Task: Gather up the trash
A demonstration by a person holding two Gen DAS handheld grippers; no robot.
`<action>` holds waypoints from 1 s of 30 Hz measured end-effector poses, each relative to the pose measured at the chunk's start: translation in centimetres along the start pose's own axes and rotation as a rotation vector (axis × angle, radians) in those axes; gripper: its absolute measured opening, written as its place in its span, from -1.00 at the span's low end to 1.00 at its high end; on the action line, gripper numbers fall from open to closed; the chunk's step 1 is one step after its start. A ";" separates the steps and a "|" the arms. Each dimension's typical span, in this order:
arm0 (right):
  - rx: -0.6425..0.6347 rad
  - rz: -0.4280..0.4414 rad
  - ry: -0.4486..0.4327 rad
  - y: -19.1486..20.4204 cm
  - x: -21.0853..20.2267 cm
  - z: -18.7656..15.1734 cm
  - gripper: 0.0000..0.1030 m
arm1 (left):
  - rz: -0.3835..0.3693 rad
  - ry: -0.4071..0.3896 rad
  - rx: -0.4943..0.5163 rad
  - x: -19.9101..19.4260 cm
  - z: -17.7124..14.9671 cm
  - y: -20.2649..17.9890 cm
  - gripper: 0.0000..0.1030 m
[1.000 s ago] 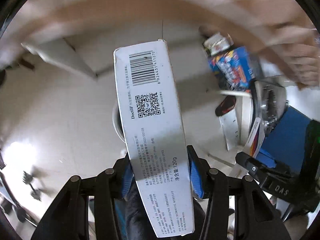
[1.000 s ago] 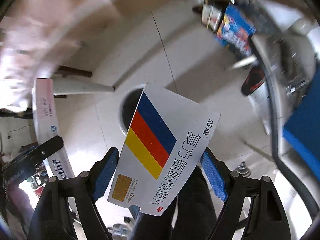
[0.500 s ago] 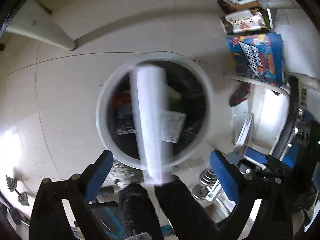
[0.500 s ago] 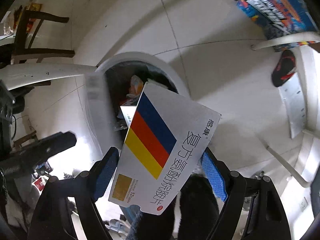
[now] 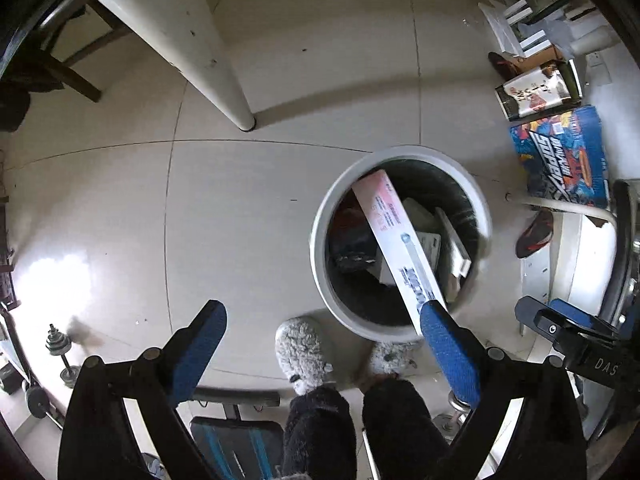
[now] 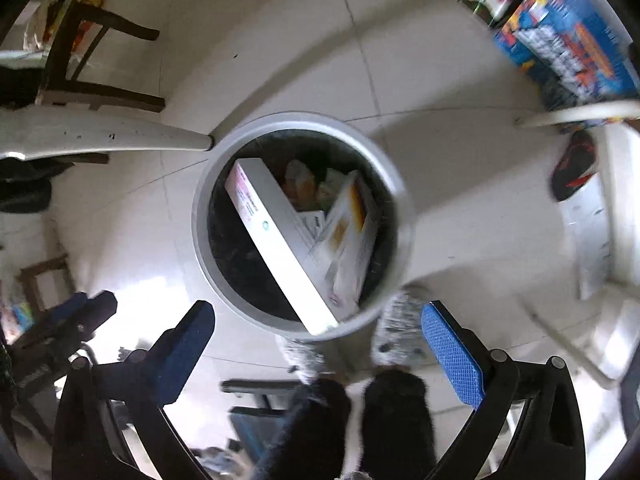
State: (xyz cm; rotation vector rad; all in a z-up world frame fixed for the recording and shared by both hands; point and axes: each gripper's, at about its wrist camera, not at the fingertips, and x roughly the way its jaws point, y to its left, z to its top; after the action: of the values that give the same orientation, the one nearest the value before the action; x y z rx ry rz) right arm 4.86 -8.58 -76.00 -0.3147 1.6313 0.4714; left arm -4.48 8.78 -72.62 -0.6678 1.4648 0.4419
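A round white trash bin with a dark liner stands on the tiled floor below both grippers. A long white and pink box leans across it, its near end on the rim. A flat box with yellow and orange stripes lies inside among other packaging. My left gripper hangs open and empty above the bin's near edge. The jaws of my right gripper are opening, with nothing between them.
The person's fuzzy grey slippers stand against the bin's near side. A white table leg rises at the upper left. A blue printed box, a red and black shoe and dumbbells lie on the floor. A dark wooden chair is at the far left.
Both grippers have sunk toward the bin. The left one opened and its long box fell in. The right one then opened and its striped box dropped into the bin.
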 end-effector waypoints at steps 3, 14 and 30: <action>-0.017 -0.038 -0.022 0.1 -3.4 -1.3 1.00 | -0.004 -0.013 0.005 -3.1 -1.2 -0.8 0.92; -0.095 -0.102 -0.120 3.4 -24.1 -7.7 1.00 | -0.021 -0.078 0.046 -20.4 -6.6 -4.0 0.92; -0.163 0.062 -0.201 6.4 -49.4 -16.5 1.00 | -0.211 -0.209 0.059 -42.1 -13.5 -6.9 0.92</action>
State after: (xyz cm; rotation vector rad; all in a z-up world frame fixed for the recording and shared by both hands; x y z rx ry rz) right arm -6.82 -14.42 -25.18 -0.3278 1.4135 0.6647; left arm -13.47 0.00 -29.72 -0.6992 1.1921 0.2946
